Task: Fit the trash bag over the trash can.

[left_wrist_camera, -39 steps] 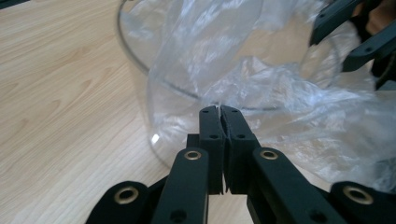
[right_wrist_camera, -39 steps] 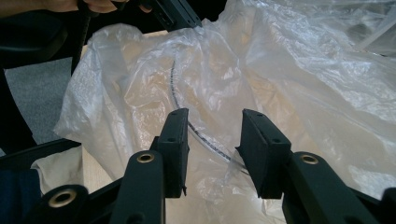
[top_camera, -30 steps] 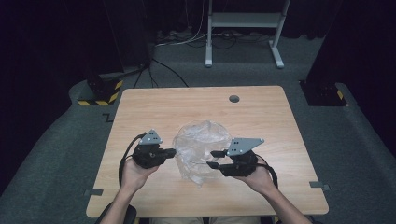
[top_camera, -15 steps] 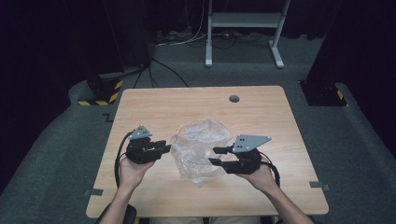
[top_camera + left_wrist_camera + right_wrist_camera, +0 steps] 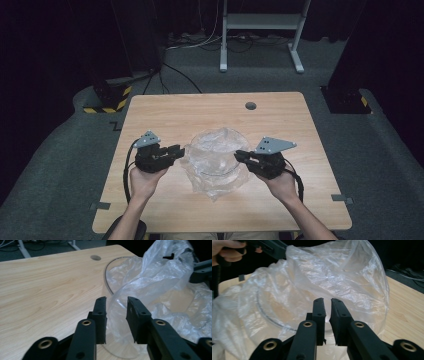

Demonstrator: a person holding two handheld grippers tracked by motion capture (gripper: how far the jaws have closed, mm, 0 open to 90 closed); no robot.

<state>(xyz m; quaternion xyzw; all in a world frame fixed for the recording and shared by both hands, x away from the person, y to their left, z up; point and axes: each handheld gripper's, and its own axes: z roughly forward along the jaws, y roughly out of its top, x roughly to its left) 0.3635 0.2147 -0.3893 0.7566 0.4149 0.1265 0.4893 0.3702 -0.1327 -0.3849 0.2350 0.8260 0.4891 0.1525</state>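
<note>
A crumpled clear plastic bag (image 5: 215,150) lies around a clear round container (image 5: 212,175) at the middle of the wooden table (image 5: 200,110). My left gripper (image 5: 181,150) is at the bag's left edge. Its jaws have just been closing and stand a little apart, with a fold of the bag (image 5: 155,277) between them, next to the container's rim (image 5: 106,275). My right gripper (image 5: 238,155) is at the bag's right edge. Its jaws have also just been closing and now pinch the film (image 5: 324,272) with barely a gap.
A round cable hole (image 5: 250,106) sits near the table's far edge. Bare wood lies beyond and to both sides of the bag. Past the table are a dark floor, cables and a white stand (image 5: 260,30). The other hand (image 5: 224,250) appears in the right gripper view.
The left gripper has shifted slightly left at the bag's edge. The right gripper's jaws have come together on the film. The bag now looks rounder over the container.
</note>
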